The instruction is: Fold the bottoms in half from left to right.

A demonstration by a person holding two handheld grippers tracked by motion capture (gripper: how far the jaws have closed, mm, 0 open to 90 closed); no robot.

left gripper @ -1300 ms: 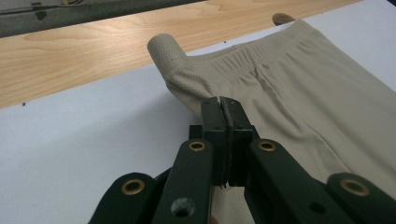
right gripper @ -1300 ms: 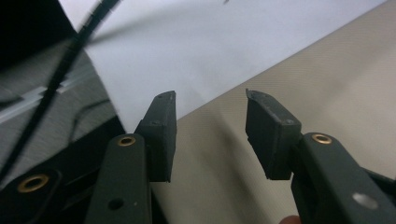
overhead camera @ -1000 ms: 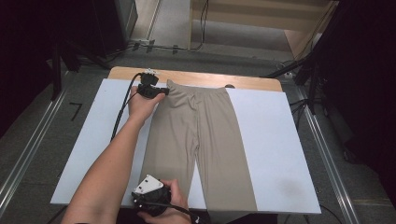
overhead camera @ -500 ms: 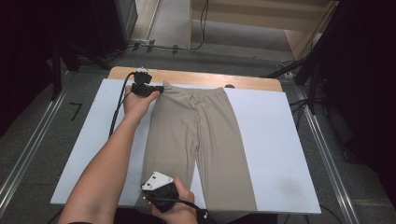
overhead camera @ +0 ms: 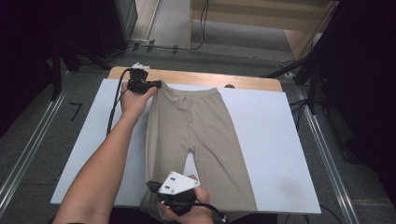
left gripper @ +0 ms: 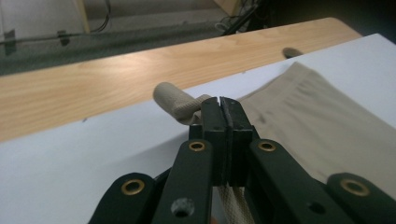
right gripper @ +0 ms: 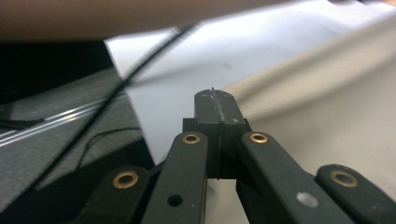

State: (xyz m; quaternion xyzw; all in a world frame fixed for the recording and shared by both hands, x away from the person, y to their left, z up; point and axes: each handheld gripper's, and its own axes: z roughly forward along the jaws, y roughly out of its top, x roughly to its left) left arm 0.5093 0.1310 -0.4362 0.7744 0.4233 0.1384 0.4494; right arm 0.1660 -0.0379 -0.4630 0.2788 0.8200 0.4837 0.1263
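Observation:
Beige trousers (overhead camera: 205, 135) lie flat on a white board (overhead camera: 271, 140), waistband at the far side. At the waistband's left corner, my left gripper (overhead camera: 159, 84) is shut on the fabric. In the left gripper view the jaws (left gripper: 220, 100) are pressed together, with cloth under them and a curled bit of waistband (left gripper: 175, 100) just beyond. My right gripper (overhead camera: 150, 187) is at the near edge, shut on the hem of the left trouser leg (overhead camera: 149, 207), which bunches beneath it. In the right gripper view the beige edge (right gripper: 299, 79) runs off from the closed tips (right gripper: 217, 95).
The white board rests on a wooden table (overhead camera: 233, 80) whose far edge shows behind the waistband. A black cable (overhead camera: 112, 116) trails from the left gripper across the board's left side. Metal rails (overhead camera: 28, 154) run along the floor on both sides.
My right gripper has moved to the right along the near edge and risen a little, with the hem gathered under it. The left gripper has stayed at the waistband corner.

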